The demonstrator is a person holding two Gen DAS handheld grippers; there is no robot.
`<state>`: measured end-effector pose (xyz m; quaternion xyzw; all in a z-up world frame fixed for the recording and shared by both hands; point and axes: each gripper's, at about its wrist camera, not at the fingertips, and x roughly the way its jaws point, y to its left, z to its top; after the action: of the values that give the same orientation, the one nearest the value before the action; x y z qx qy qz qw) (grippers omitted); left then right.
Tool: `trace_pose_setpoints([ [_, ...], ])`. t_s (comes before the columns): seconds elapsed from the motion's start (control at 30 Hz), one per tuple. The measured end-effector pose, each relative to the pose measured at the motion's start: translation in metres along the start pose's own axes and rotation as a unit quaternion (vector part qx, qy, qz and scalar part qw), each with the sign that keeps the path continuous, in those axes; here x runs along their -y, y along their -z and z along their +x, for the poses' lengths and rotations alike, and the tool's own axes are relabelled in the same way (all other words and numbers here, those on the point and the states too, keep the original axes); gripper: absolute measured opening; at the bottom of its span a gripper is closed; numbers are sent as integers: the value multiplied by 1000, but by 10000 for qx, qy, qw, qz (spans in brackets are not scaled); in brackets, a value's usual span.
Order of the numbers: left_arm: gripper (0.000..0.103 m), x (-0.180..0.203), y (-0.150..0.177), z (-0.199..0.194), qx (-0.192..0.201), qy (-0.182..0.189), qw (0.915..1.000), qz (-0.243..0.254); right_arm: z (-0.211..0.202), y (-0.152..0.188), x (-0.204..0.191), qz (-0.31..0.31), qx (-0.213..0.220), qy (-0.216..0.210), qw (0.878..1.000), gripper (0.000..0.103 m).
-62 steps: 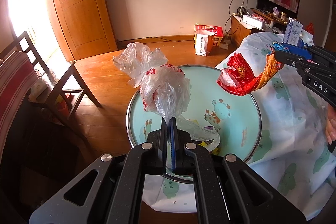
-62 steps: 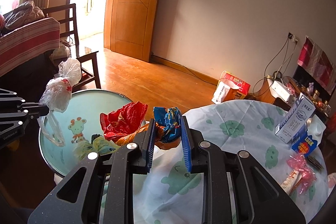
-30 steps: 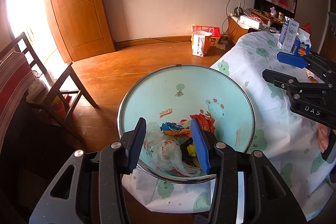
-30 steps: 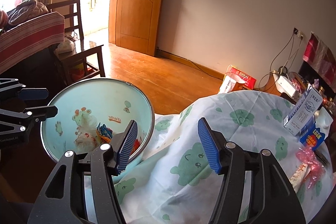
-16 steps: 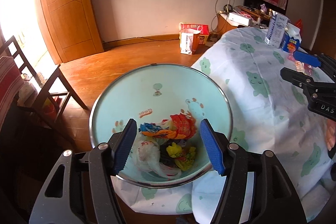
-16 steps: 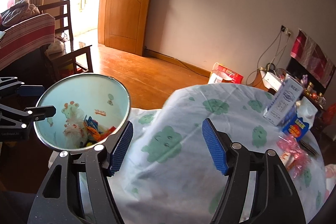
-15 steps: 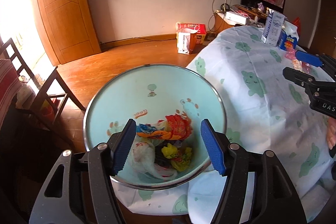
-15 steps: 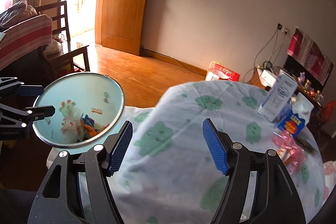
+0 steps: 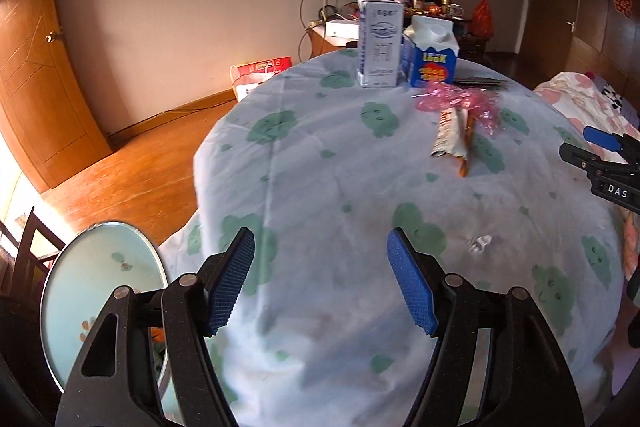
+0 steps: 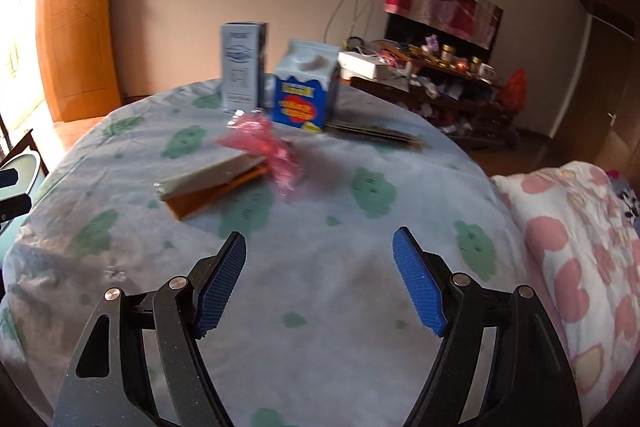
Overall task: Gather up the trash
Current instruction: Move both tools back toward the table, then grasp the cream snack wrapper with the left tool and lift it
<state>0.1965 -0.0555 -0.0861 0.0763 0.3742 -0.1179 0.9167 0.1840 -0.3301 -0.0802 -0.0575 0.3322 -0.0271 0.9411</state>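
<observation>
My left gripper [image 9: 320,281] is open and empty over the near part of the table [image 9: 328,187], which has a pale cloth with green prints. My right gripper [image 10: 318,281] is open and empty too; it shows at the right edge of the left wrist view [image 9: 600,155]. A pink crinkly wrapper [image 9: 460,103] [image 10: 264,147], a grey-and-orange snack wrapper [image 9: 454,143] [image 10: 212,183] and a small white scrap [image 9: 480,243] lie on the cloth. The light-blue trash basin [image 9: 72,291] stands low at the table's left.
A tall white-blue carton [image 9: 380,43] [image 10: 242,63] and a blue milk carton [image 9: 432,55] [image 10: 306,87] stand at the table's far side. Dark flat packets [image 10: 376,135] lie beside them. A pink-flowered quilt [image 10: 572,247] is on the right, a chair [image 9: 24,255] beyond the basin.
Both grippers let their trash fall into the basin and opened. They then swung right, from above the basin to over the table.
</observation>
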Motion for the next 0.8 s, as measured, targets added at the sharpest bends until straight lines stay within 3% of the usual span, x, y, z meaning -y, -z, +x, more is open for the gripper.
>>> trace_pose_setpoints([
  [0.27, 68, 67, -36, 35, 20, 244, 9985, 483, 1, 23, 84, 749, -49, 454, 9961, 77],
  [0.6, 66, 107, -61, 81, -220, 303, 9963, 772, 6, 47, 135, 1229, -97, 633, 9904, 84],
  [0.67, 58, 110, -64, 89, -282, 340, 9957, 810, 6, 51, 140, 1269, -93, 624, 9899, 84],
  [0.73, 29, 112, -64, 97, -463, 507, 9939, 868, 8, 53, 142, 1324, -89, 605, 9893, 84],
  [0.8, 20, 114, -64, 100, -536, 625, 9925, 907, 8, 54, 143, 1378, -73, 558, 9889, 85],
])
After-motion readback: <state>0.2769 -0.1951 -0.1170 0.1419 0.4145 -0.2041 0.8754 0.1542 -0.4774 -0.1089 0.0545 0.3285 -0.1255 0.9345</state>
